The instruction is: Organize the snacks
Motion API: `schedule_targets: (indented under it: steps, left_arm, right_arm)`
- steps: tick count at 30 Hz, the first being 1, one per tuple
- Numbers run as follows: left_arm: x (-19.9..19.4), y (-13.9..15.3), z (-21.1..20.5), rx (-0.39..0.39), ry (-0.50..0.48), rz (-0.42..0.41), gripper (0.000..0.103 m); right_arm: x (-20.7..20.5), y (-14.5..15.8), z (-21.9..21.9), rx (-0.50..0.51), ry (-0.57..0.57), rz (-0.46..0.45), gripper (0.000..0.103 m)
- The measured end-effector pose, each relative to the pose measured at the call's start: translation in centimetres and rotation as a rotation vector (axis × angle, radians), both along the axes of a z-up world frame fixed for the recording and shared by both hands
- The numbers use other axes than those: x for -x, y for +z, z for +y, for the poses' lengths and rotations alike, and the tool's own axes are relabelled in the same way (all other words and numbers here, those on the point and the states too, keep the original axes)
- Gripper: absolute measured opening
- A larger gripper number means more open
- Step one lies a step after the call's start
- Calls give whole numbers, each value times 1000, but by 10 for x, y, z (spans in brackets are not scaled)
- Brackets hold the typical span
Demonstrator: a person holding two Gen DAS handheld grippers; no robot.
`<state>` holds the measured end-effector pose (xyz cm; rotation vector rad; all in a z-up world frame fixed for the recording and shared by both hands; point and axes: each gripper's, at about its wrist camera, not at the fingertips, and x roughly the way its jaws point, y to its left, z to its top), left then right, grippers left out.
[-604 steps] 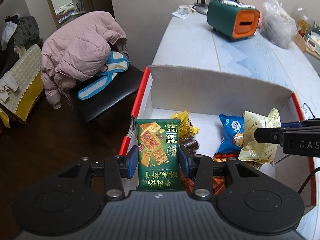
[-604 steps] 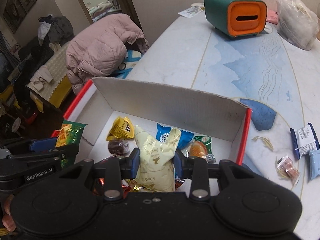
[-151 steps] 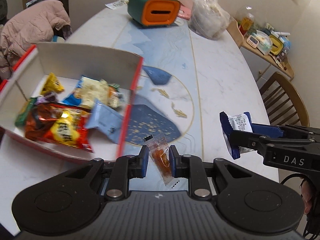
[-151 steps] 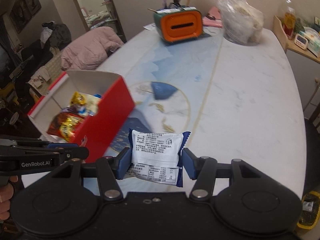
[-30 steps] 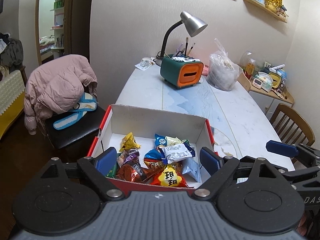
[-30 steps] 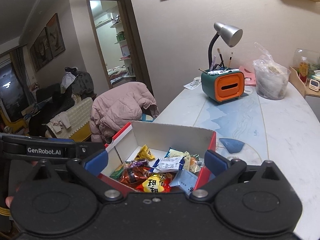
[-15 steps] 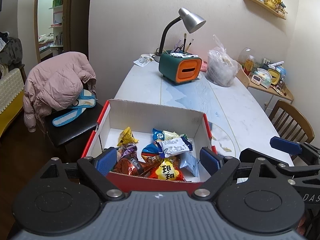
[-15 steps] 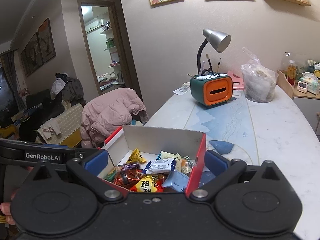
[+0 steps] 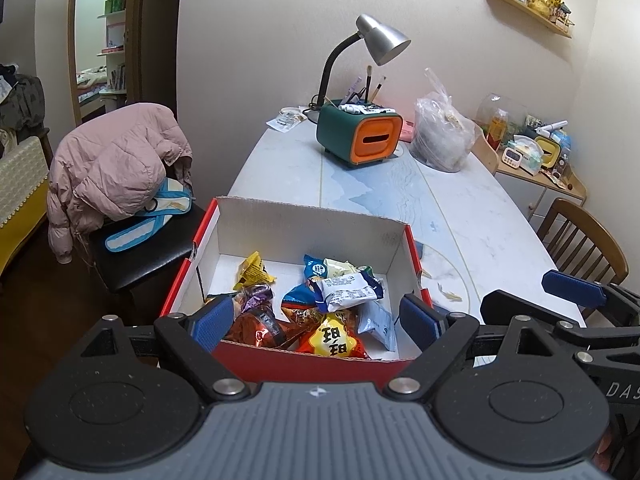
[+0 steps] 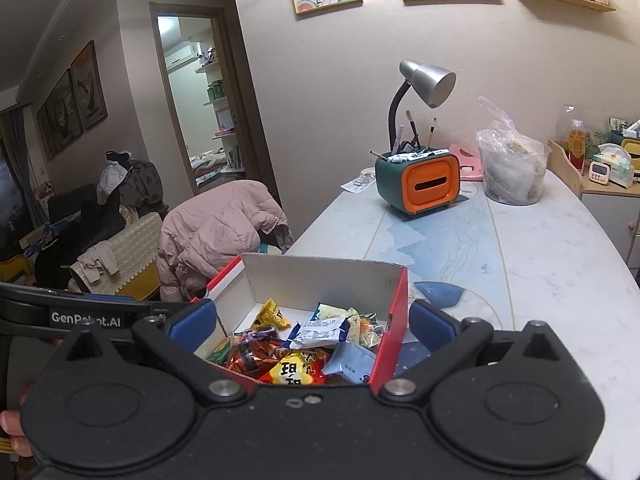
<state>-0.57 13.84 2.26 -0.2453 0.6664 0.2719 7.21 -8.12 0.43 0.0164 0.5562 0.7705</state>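
Observation:
A red cardboard box [image 9: 298, 354] [image 10: 394, 328] with a white inside stands on the near left part of the marble table. It holds several snack packets: a white-and-blue packet [image 9: 346, 286] [image 10: 318, 330] on top, a red-and-yellow bag [image 9: 330, 340] [image 10: 296, 372], a yellow wrapper [image 9: 254, 270] and a pale blue packet [image 9: 376, 324]. My left gripper [image 9: 316, 320] is open and empty, held back from the box's near wall. My right gripper [image 10: 312, 322] is also open and empty, raised above the box's near right corner.
A green-and-orange tissue box [image 9: 358, 140] with pens, a grey desk lamp [image 9: 380, 40] and a clear plastic bag [image 9: 442, 140] stand at the table's far end. A chair with a pink jacket [image 9: 116, 168] is left of the table, a wooden chair [image 9: 580, 240] right.
Both grippers have drawn back and risen a little over the last second, so the box looks slightly lower and nearer. Both stay open and empty; the snacks in the box have not moved.

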Motion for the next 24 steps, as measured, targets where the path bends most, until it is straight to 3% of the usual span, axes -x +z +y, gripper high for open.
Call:
schedule_targets:
  steps: [24]
  left_arm:
    - [0,0,-2,1,0,9,90]
  right_arm:
    - [2,1,-1,5,-11,0,103]
